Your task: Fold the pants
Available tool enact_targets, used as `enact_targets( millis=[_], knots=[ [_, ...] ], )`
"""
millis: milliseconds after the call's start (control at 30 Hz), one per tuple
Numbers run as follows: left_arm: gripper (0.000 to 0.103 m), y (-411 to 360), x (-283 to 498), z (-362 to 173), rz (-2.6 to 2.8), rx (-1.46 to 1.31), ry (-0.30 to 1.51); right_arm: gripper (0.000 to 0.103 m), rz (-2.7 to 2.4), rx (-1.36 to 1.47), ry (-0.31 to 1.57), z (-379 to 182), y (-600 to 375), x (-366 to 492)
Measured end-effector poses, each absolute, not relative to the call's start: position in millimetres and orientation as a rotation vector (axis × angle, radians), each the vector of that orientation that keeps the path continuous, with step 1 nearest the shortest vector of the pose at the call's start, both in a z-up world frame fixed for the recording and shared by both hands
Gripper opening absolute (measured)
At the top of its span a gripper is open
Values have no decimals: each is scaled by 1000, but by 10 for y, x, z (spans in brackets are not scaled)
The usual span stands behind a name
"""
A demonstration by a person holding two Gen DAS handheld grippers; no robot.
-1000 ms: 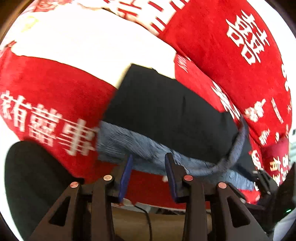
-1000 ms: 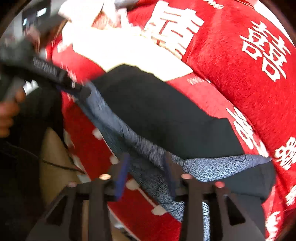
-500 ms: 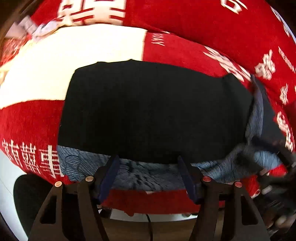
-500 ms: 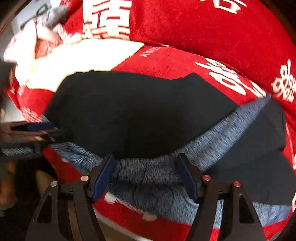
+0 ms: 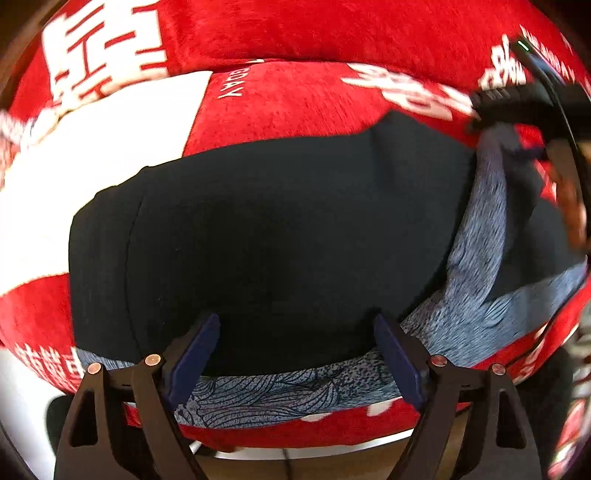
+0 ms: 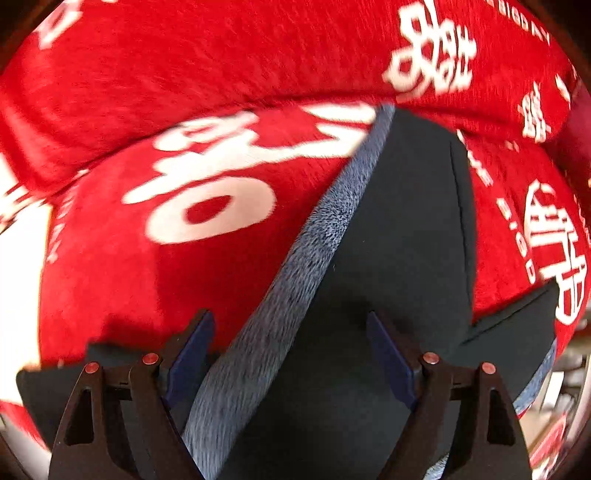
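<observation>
The red blanket (image 5: pixel 295 96) bears white letters "ODAY" at upper centre of the left view; "BIGDAY" runs along its upper right (image 6: pixel 517 22) in the right view.

both hand-held grippers, left (image 5: pixel 295 354) and right (image 6: pixel 290 350), opened wide; pants (image 5: pixel 280 236) now lie flatter.

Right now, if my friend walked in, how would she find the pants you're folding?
Look for the big fuzzy red blanket with white letters covering the bed. The pants lie on top of it near the front edge, between the open left gripper and right gripper. They are the only dark navy thing there, with a speckled grey-blue lining showing along the edges.
</observation>
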State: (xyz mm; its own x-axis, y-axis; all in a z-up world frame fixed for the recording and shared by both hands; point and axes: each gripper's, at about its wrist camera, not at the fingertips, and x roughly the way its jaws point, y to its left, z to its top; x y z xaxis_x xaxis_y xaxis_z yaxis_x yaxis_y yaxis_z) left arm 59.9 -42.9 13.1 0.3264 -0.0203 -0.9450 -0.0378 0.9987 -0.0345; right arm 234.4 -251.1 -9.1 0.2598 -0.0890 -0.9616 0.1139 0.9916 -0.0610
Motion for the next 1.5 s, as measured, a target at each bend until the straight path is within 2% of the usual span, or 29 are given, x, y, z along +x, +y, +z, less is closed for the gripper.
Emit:
enact_targets(
  millis=[33,67,100,133,167,200,400,567,700,833,933,1000,1033,1067,1100,1167,1300,1500],
  knots=[
    [87,-419,561,129,9,-41,1233,86,-139,9,1319,-169,-2541,2306],
    [87,-431,549,127,13,-36,1223,77,-143,-15,1327,-219,-2525,2278],
    [87,-418,534,125,14,-35,1221,53,-157,-50,1311,-221,-2533,2240],
    [87,-425,527,124,14,-30,1220,44,-147,-48,1281,-182,-2559,2187],
    [87,-430,518,121,14,-25,1219,24,-106,16,1251,-118,-2617,2103],
    [87,-429,506,121,13,-23,1217,10,-90,57,1238,-69,-2688,2044],
    [87,-390,392,199,-48,-70,1230,7,-109,171,1077,296,-3143,1346],
    [87,-480,379,390,-173,-151,1193,7,-173,247,1009,383,-3556,626],
    [87,-725,433,209,-207,-115,1278,7,-220,299,1048,69,-3818,210],
    [87,-1208,241,105,-184,202,1238,7,-201,224,1123,-177,-3800,160],
    [87,-1273,161,152,-218,201,1223,27,-187,165,1116,-4,-3735,120],
    [87,-1174,177,261,-248,76,1210,51,-174,91,1063,183,-3657,81],
    [87,-1124,192,297,-255,39,1203,58,-176,51,1027,283,-3617,62],
    [87,-1082,215,352,-251,-2,1187,73,-180,2,980,406,-3555,54],
    [87,-1051,245,389,-242,-29,1176,80,-175,-26,954,474,-3510,65],
    [87,-1018,316,395,-242,-68,1186,80,-153,-148,889,631,-3324,183],
    [87,-996,385,184,-213,-69,1258,82,-123,-368,873,736,-2945,472],
    [87,-1118,332,143,-188,25,1242,82,-132,-815,918,83,-2354,1092]
  ],
)
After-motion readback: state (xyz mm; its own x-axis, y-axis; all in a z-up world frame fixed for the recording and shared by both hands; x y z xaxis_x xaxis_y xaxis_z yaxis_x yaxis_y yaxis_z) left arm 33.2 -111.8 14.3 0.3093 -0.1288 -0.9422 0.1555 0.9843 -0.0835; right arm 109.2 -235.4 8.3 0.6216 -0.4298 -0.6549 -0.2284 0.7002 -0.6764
